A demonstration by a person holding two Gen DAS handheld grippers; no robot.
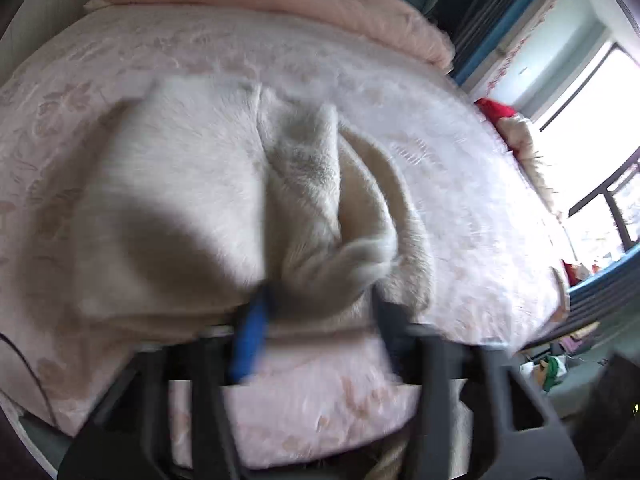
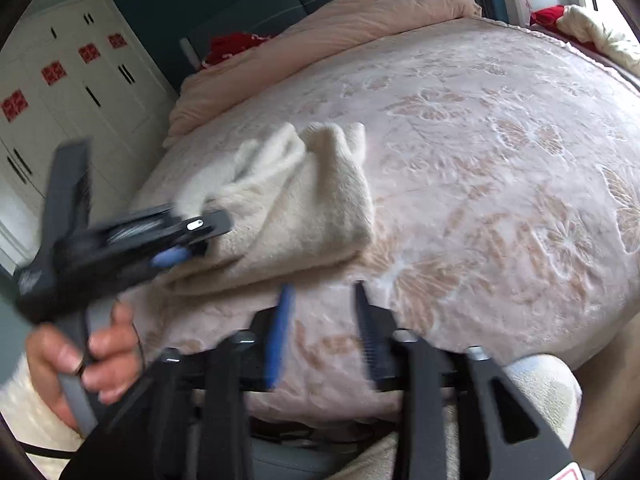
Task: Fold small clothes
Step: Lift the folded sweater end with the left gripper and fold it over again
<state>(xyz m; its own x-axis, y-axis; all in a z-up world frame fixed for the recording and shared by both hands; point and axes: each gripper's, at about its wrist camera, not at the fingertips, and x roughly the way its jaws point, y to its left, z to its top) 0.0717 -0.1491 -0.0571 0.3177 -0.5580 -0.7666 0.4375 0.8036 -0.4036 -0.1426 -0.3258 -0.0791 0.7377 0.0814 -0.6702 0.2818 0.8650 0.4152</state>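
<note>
A cream fuzzy garment (image 1: 192, 208) lies partly folded on the pink floral bedspread (image 1: 460, 200). My left gripper (image 1: 320, 296) has a bunched fold of the garment between its blue and black fingers; the view is blurred. In the right wrist view the garment (image 2: 312, 208) lies left of centre, with my left gripper (image 2: 192, 236) at its left edge, held by a hand (image 2: 96, 356). My right gripper (image 2: 324, 296) is open and empty, just in front of the garment's near edge, above the bedspread (image 2: 500, 184).
A peach duvet (image 2: 360, 12) is rolled along the far end of the bed. White wardrobes (image 2: 60, 92) stand to the left. A window (image 1: 592, 140) and red and cream cloth (image 1: 516, 128) lie at the bed's right side.
</note>
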